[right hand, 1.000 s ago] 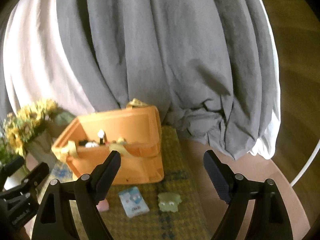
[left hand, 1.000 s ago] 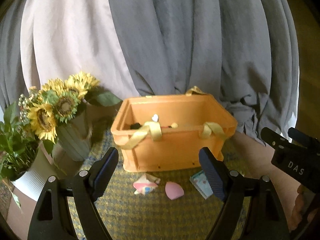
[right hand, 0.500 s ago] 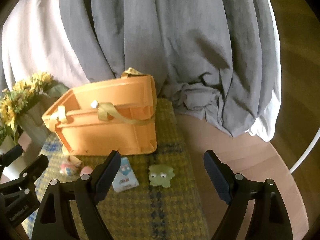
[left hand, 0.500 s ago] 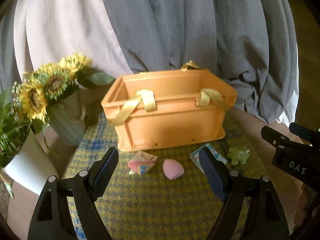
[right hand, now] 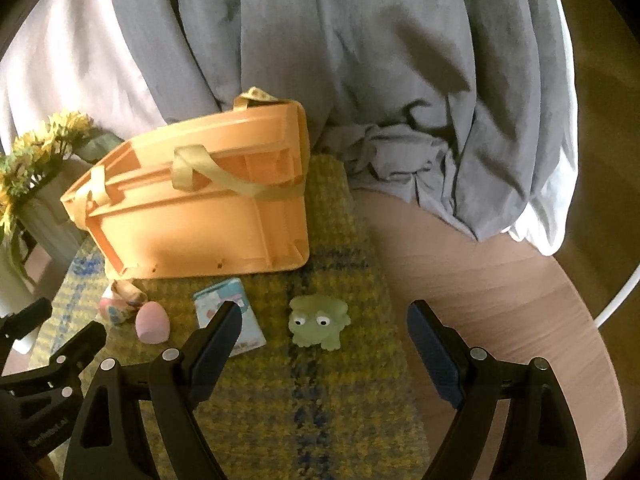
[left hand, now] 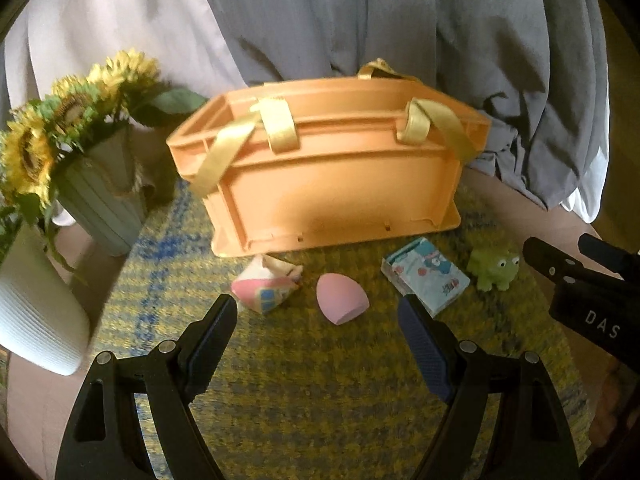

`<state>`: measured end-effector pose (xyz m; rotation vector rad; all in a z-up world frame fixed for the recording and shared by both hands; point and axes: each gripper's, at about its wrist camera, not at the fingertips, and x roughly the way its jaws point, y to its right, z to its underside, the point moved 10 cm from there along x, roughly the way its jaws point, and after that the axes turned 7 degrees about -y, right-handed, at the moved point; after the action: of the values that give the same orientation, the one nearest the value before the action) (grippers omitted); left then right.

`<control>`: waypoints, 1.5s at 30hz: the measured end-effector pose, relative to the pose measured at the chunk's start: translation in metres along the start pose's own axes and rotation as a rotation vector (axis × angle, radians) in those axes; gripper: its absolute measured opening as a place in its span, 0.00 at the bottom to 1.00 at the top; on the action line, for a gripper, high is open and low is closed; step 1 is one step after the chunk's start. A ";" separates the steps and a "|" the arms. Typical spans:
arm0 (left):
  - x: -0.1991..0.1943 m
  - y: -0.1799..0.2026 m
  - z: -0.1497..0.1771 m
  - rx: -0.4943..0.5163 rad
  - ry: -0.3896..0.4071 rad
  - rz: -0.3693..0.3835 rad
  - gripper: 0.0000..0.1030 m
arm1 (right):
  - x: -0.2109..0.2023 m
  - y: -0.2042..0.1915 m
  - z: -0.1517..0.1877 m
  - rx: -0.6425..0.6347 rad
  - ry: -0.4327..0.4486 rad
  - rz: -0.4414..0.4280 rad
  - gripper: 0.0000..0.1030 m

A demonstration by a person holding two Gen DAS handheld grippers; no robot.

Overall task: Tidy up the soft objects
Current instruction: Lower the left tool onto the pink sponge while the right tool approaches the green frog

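Note:
An orange crate (left hand: 328,184) with yellow fabric handles stands on a yellow-blue woven mat (left hand: 320,392). In front of it lie a pink-white folded pouch (left hand: 266,286), a pink egg-shaped sponge (left hand: 340,298), a blue-white tissue pack (left hand: 426,276) and a green frog toy (left hand: 494,268). My left gripper (left hand: 316,336) is open and empty, just short of the sponge. My right gripper (right hand: 324,340) is open and empty, with the frog (right hand: 318,320) between its fingers' line. The crate (right hand: 200,216), sponge (right hand: 150,322), pouch (right hand: 118,302) and tissue pack (right hand: 228,316) show left.
A ribbed vase of sunflowers (left hand: 80,152) and a white ribbed pot (left hand: 32,312) stand left of the crate. Grey and white cloth (left hand: 360,20) hangs behind. The round wooden table (right hand: 500,300) extends right of the mat, its edge beyond.
Both grippers have dropped lower and nearer to the mat; the crate's inside is out of sight and the small objects sit larger and closer. Both stay open.

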<state>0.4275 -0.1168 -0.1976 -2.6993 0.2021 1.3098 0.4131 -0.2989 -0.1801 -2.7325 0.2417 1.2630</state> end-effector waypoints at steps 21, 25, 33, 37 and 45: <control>0.064 0.006 -0.007 0.000 -0.105 0.005 0.80 | 0.058 0.003 0.009 0.014 -0.109 -0.008 0.78; 0.072 0.007 -0.006 -0.007 -0.124 0.015 0.80 | 0.068 0.003 0.013 0.016 -0.136 -0.008 0.73; 0.085 0.009 -0.007 0.001 -0.142 -0.008 0.75 | 0.082 0.004 0.019 0.020 -0.177 -0.012 0.61; 0.088 0.009 -0.008 0.020 -0.145 -0.032 0.67 | 0.085 0.004 0.020 0.024 -0.191 -0.024 0.56; 0.091 0.011 -0.004 -0.011 -0.169 0.063 0.42 | 0.083 0.000 0.021 -0.007 -0.197 -0.026 0.42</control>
<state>0.4846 -0.1338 -0.2675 -2.5928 0.2643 1.5527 0.4504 -0.3030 -0.2570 -2.5834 0.1811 1.5144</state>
